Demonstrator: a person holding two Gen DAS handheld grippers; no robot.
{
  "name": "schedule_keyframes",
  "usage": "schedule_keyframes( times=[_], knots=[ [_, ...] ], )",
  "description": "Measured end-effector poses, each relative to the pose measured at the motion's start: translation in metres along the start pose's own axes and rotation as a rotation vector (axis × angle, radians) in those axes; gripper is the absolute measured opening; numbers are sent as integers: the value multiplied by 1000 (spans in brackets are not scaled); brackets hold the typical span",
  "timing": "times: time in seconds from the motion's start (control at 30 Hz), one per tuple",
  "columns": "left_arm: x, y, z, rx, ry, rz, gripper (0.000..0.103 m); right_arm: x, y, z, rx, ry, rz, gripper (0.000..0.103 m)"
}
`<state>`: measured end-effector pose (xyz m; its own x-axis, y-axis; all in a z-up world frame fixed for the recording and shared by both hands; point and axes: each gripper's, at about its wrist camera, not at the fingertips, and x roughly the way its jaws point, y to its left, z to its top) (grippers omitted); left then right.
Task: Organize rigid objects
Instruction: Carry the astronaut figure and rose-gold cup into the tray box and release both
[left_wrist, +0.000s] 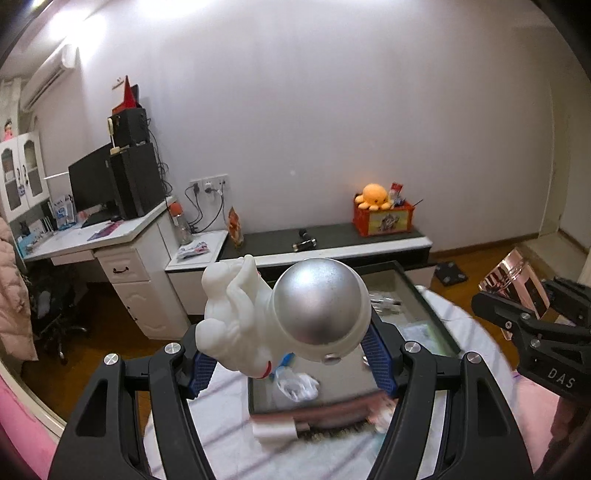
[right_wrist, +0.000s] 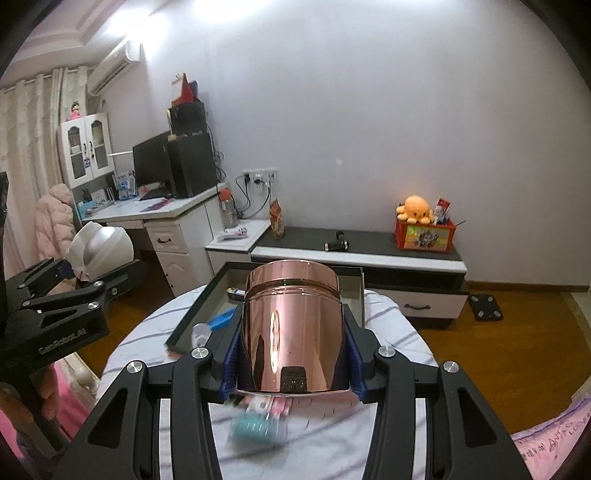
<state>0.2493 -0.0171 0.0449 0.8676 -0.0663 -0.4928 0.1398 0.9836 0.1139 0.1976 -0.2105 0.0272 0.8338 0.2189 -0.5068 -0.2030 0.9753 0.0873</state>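
Left gripper (left_wrist: 291, 362) grasps a white astronaut figure (left_wrist: 280, 314) between its blue pads (left_wrist: 378, 360), silver helmet tilted forward. Right gripper (right_wrist: 291, 369) clenches a rose-gold can (right_wrist: 291, 332). Open tray (right_wrist: 207, 306) sits just ahead on the striped cloth (right_wrist: 140, 332).

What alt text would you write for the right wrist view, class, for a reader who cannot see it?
The right gripper is shut on a shiny rose-gold canister, held above a striped cloth and an open dark tray. At the left edge, the left gripper holds a white astronaut figure.
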Motion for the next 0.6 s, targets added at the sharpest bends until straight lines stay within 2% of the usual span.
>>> schedule_keyframes(
  times=[0.1,0.23,0.37,0.6],
  knots=[
    [42,-3,6,21,60,12,69,40,-7,12,-3,36,-1,48],
    [99,-3,3,14,171,-30,69,92,-15,20,-6,93,9,48],
    [145,-3,-6,-11,268,-80,69,147,-21,16,-23,196,21,48],
    [180,-10,-24,4,354,-90,69,204,-31,-7,-17,335,35,48]
  ],
)
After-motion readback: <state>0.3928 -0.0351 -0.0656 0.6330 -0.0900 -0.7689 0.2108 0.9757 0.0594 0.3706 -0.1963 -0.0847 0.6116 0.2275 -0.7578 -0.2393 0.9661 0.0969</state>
